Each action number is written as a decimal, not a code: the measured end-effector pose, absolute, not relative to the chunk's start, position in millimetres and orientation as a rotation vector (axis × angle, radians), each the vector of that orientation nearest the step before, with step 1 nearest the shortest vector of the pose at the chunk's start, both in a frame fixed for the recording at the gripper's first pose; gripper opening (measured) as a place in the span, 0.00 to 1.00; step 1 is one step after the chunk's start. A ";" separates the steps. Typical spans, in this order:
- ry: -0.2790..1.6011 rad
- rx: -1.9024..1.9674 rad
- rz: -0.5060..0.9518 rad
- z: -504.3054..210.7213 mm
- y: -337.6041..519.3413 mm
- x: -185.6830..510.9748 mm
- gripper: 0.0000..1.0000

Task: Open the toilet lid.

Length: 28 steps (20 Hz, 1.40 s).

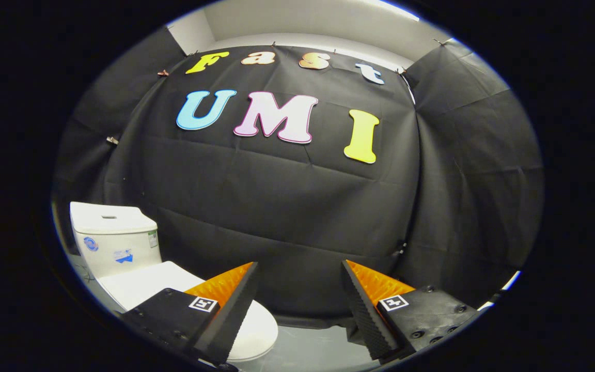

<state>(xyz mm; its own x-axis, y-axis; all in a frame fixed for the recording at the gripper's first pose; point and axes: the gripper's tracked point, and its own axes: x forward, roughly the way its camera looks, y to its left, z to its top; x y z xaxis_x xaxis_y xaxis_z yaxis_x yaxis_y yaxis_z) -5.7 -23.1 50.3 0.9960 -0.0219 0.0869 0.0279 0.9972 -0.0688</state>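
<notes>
The gripper (300, 289) hangs with its fingers (225, 305) spread wide apart and nothing between them, aimed at the booth wall rather than at the toilet. Just under and beyond the left finger lies the toilet lid (147, 287), closed flat on the bowl, its rounded front edge showing past the fingertip. Behind it stands the tank (111, 240), against the black cloth (287, 206). The lid sits well off to one side, so a straight approach would likely miss it; a finger could also skid off the smooth rounded edge.
</notes>
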 end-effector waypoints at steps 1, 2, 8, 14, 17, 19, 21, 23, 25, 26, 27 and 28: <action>-0.079 -0.041 -0.023 48.3 -19.9 -6.1 0.98; -0.063 -0.009 -0.024 44.3 -18.0 -7.0 0.97; 0.017 0.144 -0.056 -2.5 -19.6 -22.4 0.97; 0.160 0.267 -0.104 -86.9 -30.7 -46.0 0.98; 0.301 0.428 -0.115 -147.8 -25.9 -61.3 0.98; 0.354 0.507 -0.116 -173.6 -20.6 -68.6 0.98; 0.424 0.590 -0.098 -197.1 -8.6 -72.4 0.98; 0.483 0.686 -0.071 -213.8 4.1 -76.5 0.99; 0.529 0.804 -0.043 -222.7 17.4 -82.5 0.97; 0.535 0.865 -0.039 -225.4 21.0 -84.6 0.97; 0.551 0.922 -0.034 -229.4 25.4 -85.1 0.96; 0.575 0.979 -0.042 -234.1 27.6 -85.8 0.88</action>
<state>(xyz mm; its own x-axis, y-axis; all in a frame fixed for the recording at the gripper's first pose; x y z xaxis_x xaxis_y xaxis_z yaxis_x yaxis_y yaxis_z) -85.8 27.6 -234.1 0.8507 0.2190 -0.4778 0.2865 0.5690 0.7708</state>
